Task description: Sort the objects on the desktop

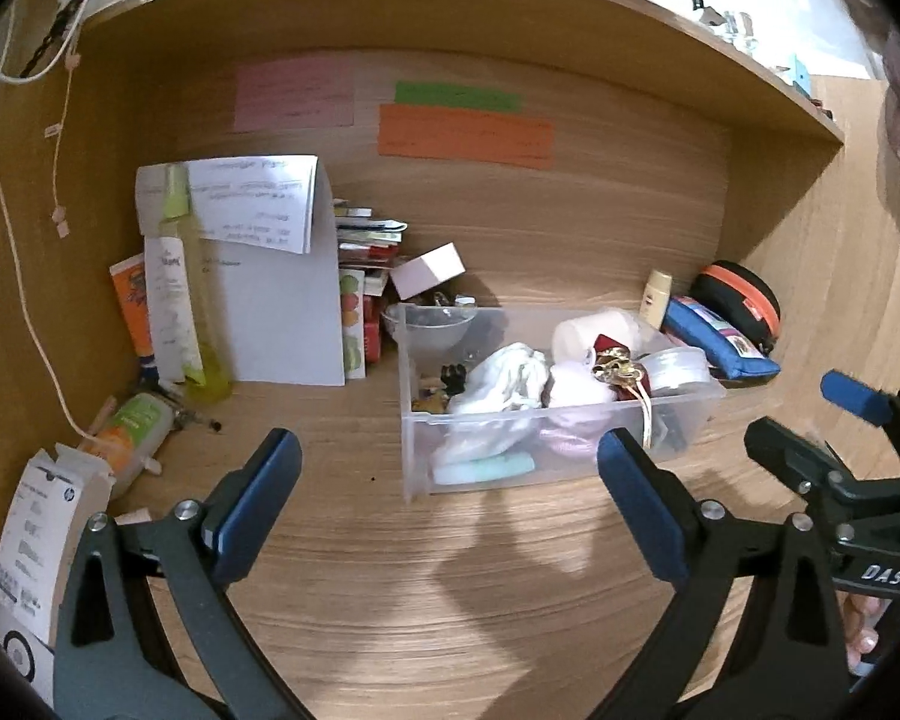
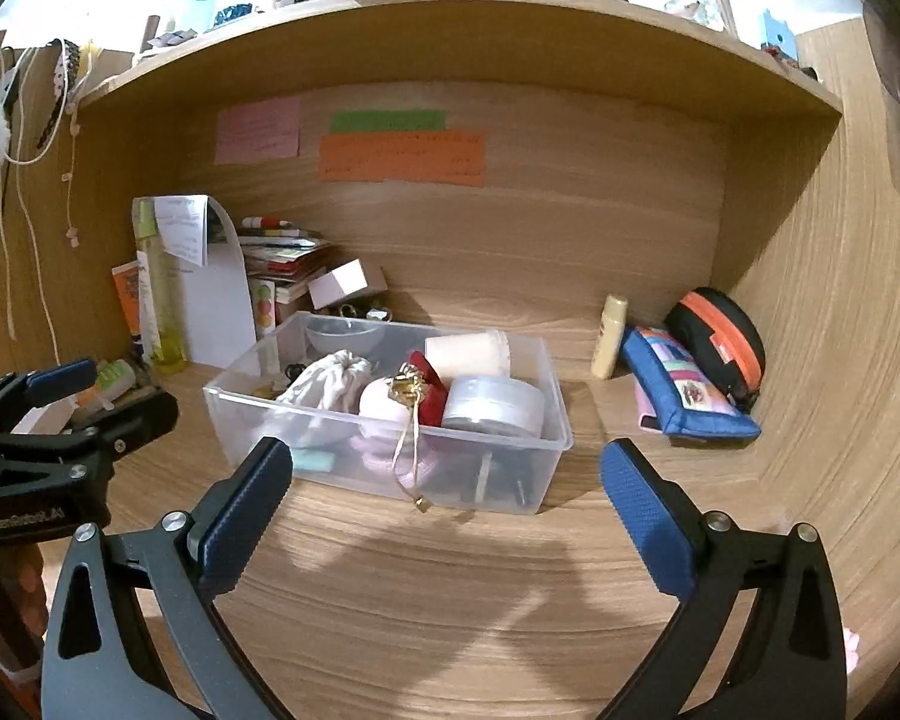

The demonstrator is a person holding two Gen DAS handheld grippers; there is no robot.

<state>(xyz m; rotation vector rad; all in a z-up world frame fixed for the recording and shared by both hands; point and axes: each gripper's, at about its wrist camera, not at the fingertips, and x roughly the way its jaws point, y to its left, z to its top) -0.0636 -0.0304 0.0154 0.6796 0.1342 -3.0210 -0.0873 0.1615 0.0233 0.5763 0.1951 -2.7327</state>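
A clear plastic bin (image 1: 417, 450) (image 2: 228, 420) stands on the wooden desk, holding a white cloth pouch (image 1: 504, 384) (image 2: 330, 384), a pink pouch (image 2: 381, 408), a red item with gold cord (image 2: 423, 390), a round clear container (image 2: 492, 405) and a white cup (image 2: 468, 354). My left gripper (image 1: 450, 468) is open and empty just in front of the bin. My right gripper (image 2: 444, 480) is open and empty at the bin's front wall. It also shows in the left wrist view (image 1: 822, 420). The left gripper shows in the right wrist view (image 2: 102, 393).
A blue pouch (image 2: 684, 402), a black case with orange zip (image 2: 720, 342) and a cream tube (image 2: 609, 345) lie right of the bin. Papers (image 1: 270, 300), tubes (image 1: 168, 300), a bottle (image 1: 132, 432) and stacked cards (image 1: 366, 252) crowd the left. A shelf overhangs the desk.
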